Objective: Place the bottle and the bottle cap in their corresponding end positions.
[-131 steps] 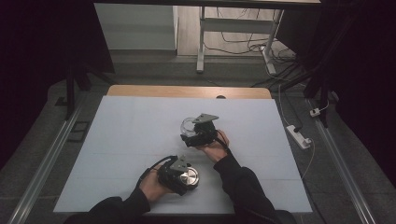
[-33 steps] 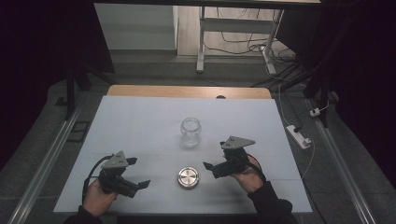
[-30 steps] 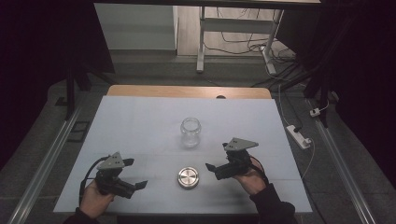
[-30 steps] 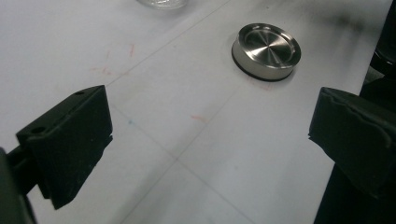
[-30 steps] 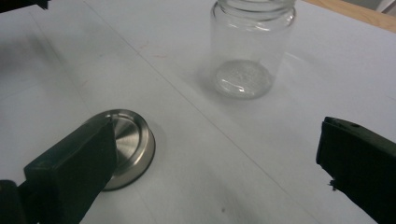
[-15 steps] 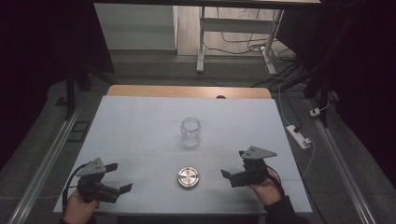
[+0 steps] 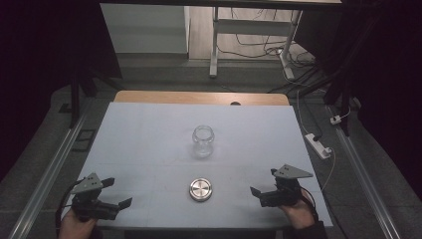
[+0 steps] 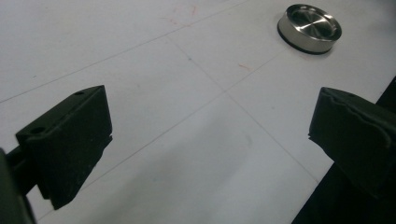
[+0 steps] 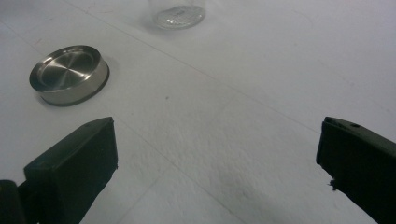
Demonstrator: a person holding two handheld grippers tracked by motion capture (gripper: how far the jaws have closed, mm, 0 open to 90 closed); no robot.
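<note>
Both tools sit low at the worktop's near corners, left tool and right tool gaping wide and empty, lid and jar between them.

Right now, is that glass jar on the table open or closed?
Open. The glass jar stands upright with a bare mouth, and its metal lid lies apart on the table, nearer the person.

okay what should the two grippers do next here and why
Probably nothing more than rest. The lid lies apart from the open glass jar, and the left gripper and right gripper sit open and empty at the table's near corners, so the unscrewing looks done.
</note>
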